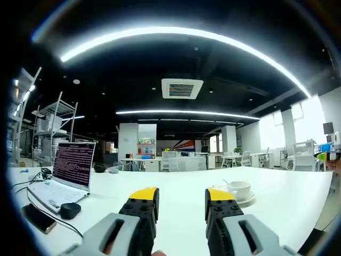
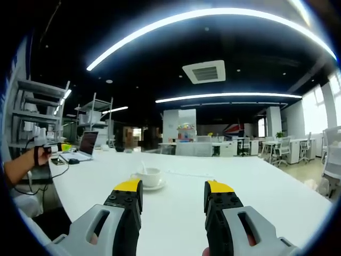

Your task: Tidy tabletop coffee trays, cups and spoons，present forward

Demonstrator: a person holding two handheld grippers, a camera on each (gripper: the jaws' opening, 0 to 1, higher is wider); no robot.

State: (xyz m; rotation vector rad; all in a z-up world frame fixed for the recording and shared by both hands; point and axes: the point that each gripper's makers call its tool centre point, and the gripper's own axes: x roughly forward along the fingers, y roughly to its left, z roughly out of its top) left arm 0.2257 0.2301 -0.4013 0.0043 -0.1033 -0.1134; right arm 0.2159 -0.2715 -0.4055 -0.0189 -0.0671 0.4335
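In the left gripper view, the left gripper [image 1: 181, 198] hangs low over a white table [image 1: 176, 213] with its yellow-tipped jaws spread apart and nothing between them. Just past its right jaw a white cup [image 1: 239, 189] sits on a white saucer [image 1: 246, 200], with a spoon [image 1: 226, 182] leaning out of the cup; the set lies toward the table's right side, apart from the jaw tips. At the table's left edge an open laptop [image 1: 64, 178] shows a lit screen of text, a dark mouse [image 1: 70, 210] lies just beside its near corner, and a phone [image 1: 39, 218] rests near the table's front-left edge. Cables [image 1: 29, 178] trail behind the laptop. In the right gripper view, the right gripper [image 2: 173, 200] is likewise held wide, gripping nothing, above the same white table [image 2: 250, 186]. The cup [image 2: 148, 176] on its saucer [image 2: 158, 185], spoon handle [image 2: 143, 167] sticking up, stands a little beyond the left jaw, well inside the table's edges. Far off at the table's left end the laptop [image 2: 85, 145] stands open, and a person's hand [image 2: 41, 154] reaches toward the table edge there.
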